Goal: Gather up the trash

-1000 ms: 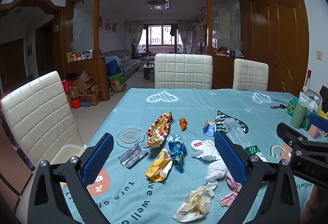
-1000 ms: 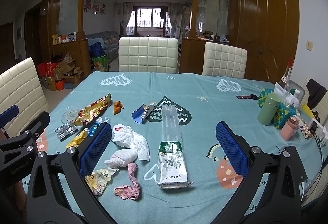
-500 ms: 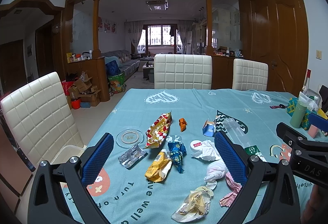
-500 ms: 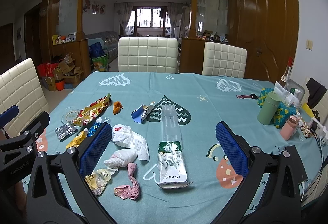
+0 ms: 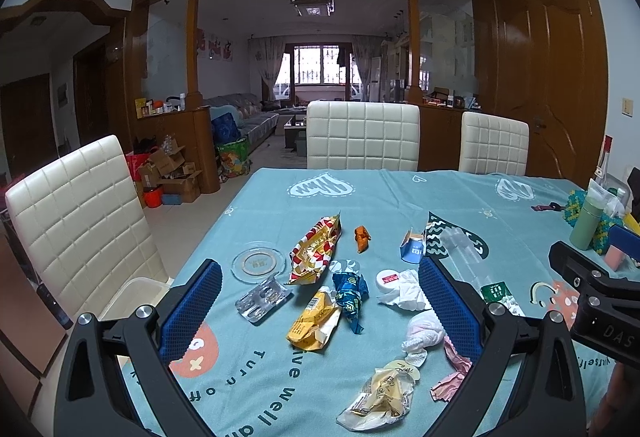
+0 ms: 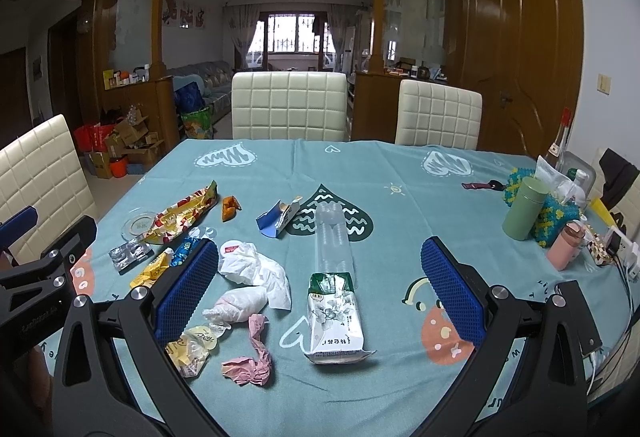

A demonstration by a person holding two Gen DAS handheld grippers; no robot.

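Teal tablecloth (image 6: 360,165) fills the foreground, printed with white hearts and curved lettering, "turn off" and "Well" legible near the left gripper (image 5: 320,311). Behind it stand cream quilted chairs (image 5: 362,135), wood columns and a bright barred window. Both grippers hover above the cloth with jaws spread wide, nothing between them. "DAS" shows on the right gripper's (image 6: 320,295) black frame in the left view. Trash lies scattered mid-table: a red-and-gold wrapper (image 5: 316,251), a yellow wrapper (image 5: 314,325), a blue wrapper (image 5: 350,293), a blister pack (image 5: 262,299), white tissues (image 6: 256,271), a pink crumple (image 6: 252,355), a flattened carton (image 6: 334,315) whose print is too small to read.
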